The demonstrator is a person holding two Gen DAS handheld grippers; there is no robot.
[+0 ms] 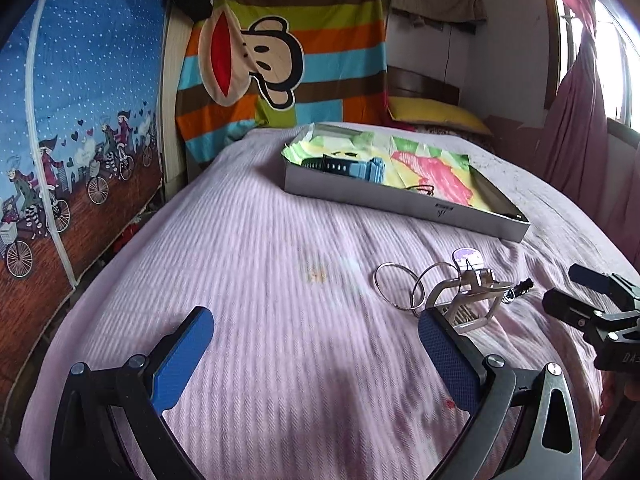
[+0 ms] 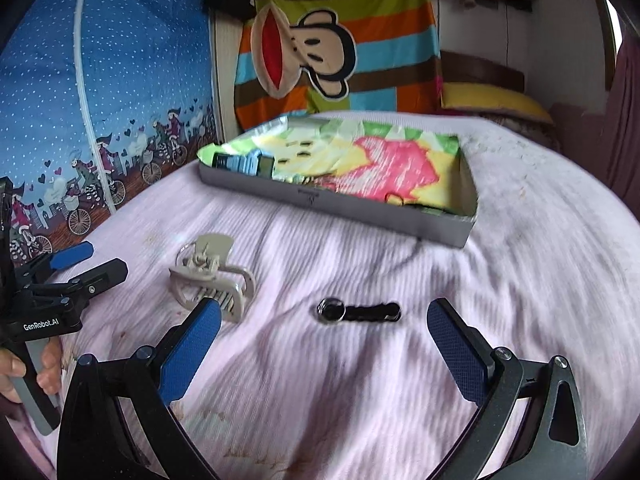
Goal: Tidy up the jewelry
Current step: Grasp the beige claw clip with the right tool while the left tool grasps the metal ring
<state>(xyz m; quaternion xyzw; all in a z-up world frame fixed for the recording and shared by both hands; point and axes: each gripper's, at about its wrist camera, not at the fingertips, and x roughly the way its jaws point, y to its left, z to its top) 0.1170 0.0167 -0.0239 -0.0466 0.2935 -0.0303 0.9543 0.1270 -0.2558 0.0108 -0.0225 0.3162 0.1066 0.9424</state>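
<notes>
On the pink bedspread point(image 1: 248, 264) lie a beige hair claw clip point(image 1: 466, 300) with silver rings point(image 1: 400, 286) beside it, and a small black strap piece with a metal ring point(image 2: 356, 311). My left gripper point(image 1: 316, 360) is open, and its right finger point(image 1: 448, 356) sits just in front of the clip. My right gripper point(image 2: 324, 352) is open too, with the black strap piece just beyond the gap between its fingers. A grey shallow box point(image 2: 352, 204) with a colourful lining holds a blue watch point(image 2: 244, 162). Nothing is held.
The box point(image 1: 400, 200) lies further back on the bed, with a small dark item point(image 1: 424, 190) near its front wall. A yellow pillow point(image 1: 436, 114) is at the head. A blue patterned curtain point(image 1: 80, 120) runs along the left. A hand point(image 2: 24, 368) holds the left gripper point(image 2: 94, 266).
</notes>
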